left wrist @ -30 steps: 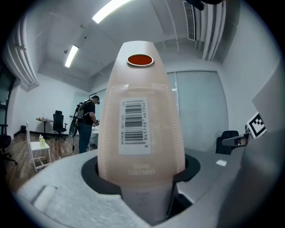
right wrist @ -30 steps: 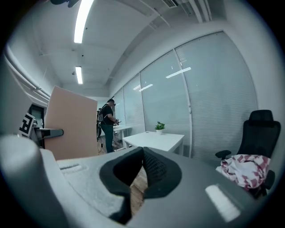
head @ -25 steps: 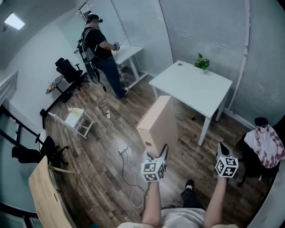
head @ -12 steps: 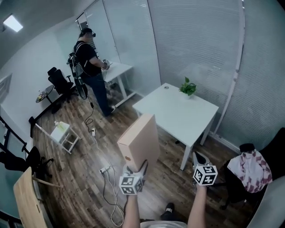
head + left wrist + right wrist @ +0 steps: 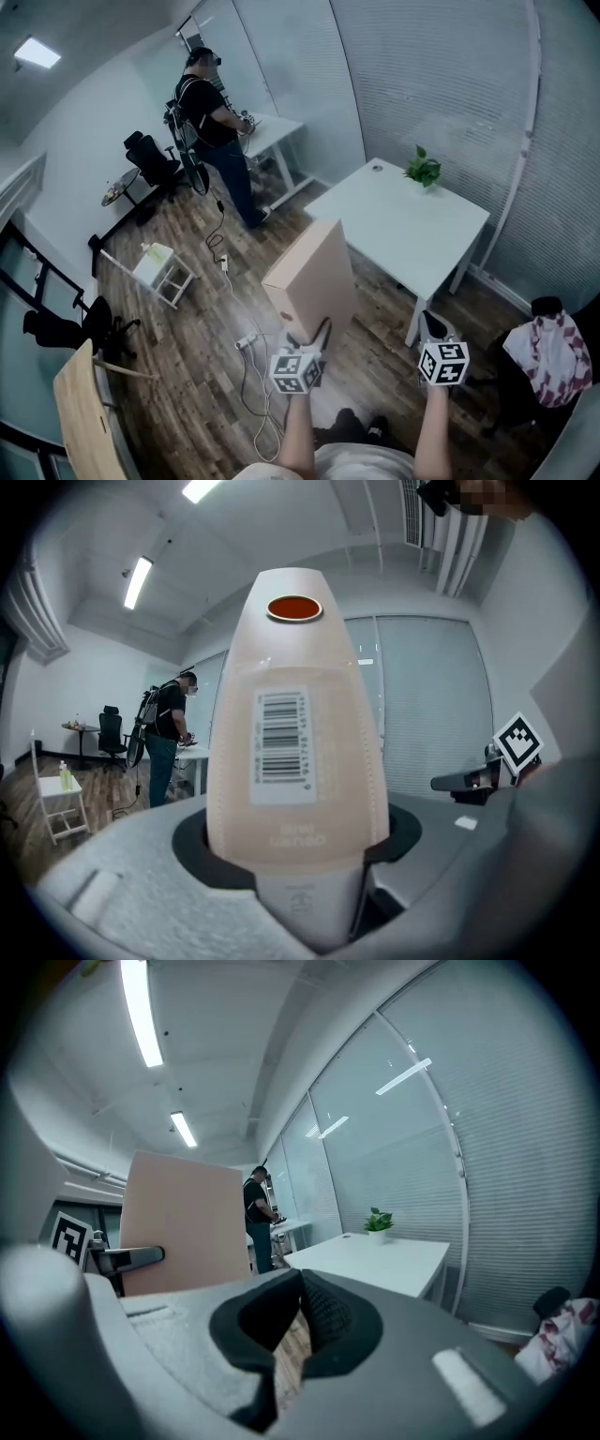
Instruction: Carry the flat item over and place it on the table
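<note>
Currently my left gripper (image 5: 295,860) clamps the flat box (image 5: 314,279) by its lower edge — upright between the jaws for carrying; my right gripper (image 5: 298,1321) rides closed, empty — table (image 5: 412,225) lies ahead.

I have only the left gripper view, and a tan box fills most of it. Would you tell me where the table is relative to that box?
Observer: In the head view, the white table stands ahead and to the right of the box. The box is held upright over the wooden floor, not over the tabletop.
Operator: Thank you. Is anything standing on that table?
Observer: Yes, a small potted plant sits near its far edge, by the blinds.
Operator: And is the right gripper helping to carry the box?
Observer: No. The right gripper has its jaws together with nothing between them, and it is off to the box's right, apart from it.
</note>
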Motion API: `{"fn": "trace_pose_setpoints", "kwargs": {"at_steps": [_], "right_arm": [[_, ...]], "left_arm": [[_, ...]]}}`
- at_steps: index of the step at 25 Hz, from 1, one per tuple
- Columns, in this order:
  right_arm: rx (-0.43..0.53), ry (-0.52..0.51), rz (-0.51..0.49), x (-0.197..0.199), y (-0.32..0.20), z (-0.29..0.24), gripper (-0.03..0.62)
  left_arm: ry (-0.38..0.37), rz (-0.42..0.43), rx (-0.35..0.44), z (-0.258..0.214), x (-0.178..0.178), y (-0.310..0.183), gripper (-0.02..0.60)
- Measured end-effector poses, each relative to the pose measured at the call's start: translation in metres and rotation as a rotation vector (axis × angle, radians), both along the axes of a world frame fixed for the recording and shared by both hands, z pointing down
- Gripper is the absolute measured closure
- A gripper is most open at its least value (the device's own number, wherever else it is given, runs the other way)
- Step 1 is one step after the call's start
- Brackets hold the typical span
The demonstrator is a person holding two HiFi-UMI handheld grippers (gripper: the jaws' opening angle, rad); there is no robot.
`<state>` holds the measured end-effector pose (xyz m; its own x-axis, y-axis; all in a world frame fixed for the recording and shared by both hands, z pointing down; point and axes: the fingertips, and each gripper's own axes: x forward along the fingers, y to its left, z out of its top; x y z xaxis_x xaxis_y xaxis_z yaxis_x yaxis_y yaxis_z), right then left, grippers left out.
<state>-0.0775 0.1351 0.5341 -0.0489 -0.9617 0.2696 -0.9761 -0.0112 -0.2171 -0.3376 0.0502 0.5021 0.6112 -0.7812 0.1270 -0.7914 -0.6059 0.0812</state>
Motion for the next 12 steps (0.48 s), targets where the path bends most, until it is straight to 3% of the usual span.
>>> {"fn": "trace_pose_setpoints", "kwargs": {"at_steps": [3,12], "right_arm": [[0.024,0.019,0.023,0.013,-0.006,-0.006,0.592],[0.024,0.043,0.090,0.064,-0.062,-0.001,0.592]], "left_arm": [[0.053,0.002,-0.004,-0.003,0.007,-0.006,0.284],[0.077,0.037,-0.015,0.015,0.037,-0.060,0.284]]}}
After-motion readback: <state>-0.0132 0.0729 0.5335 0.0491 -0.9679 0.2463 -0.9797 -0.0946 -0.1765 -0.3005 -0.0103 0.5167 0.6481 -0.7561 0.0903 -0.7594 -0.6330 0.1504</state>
